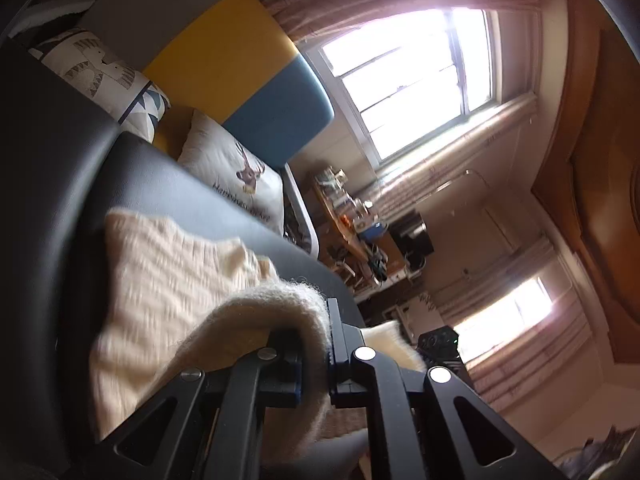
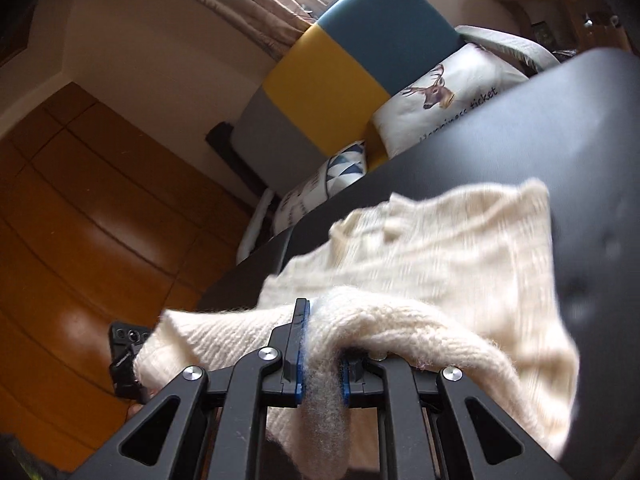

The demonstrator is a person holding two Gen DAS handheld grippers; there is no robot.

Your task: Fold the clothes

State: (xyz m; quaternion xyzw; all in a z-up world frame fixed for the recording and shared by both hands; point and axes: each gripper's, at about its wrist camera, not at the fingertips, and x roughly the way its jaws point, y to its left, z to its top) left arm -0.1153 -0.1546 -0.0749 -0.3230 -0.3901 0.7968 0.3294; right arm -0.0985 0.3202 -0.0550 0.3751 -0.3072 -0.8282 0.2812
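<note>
The cream sweater (image 2: pixel 460 248) is a thick knitted piece with ribbed rows and a fuzzy, woolly edge; it lies over a dark, smooth, matte table (image 2: pixel 560 128) and fills the lower middle and right of the right wrist frame. In the left wrist frame the same sweater (image 1: pixel 160 280) is in the lower left, blurred, on the dark table (image 1: pixel 80 152). The right gripper (image 2: pixel 322 364), black metal with blue pads, is closed on a rolled fold of the knit, which bulges up over the jaws and hangs down between them at the bottom centre. The left gripper (image 1: pixel 316 364) also clamps a thick fuzzy fold of the sweater between its two black fingers at the bottom centre of its frame. Behind the table, a chair back (image 2: pixel 360 56) with padded blocks of blue, yellow and grey stands in the upper middle. A white cushion (image 2: pixel 444 96) with a printed deer head leans against it, and a second cushion (image 2: pixel 320 184) with blue triangles is lower left of it. Glossy orange-brown wooden panels (image 2: pixel 80 220) cover the left side of the right wrist frame. A bright window (image 1: pixel 416 80) with pinkish curtains is in the upper right of the left wrist frame.
</note>
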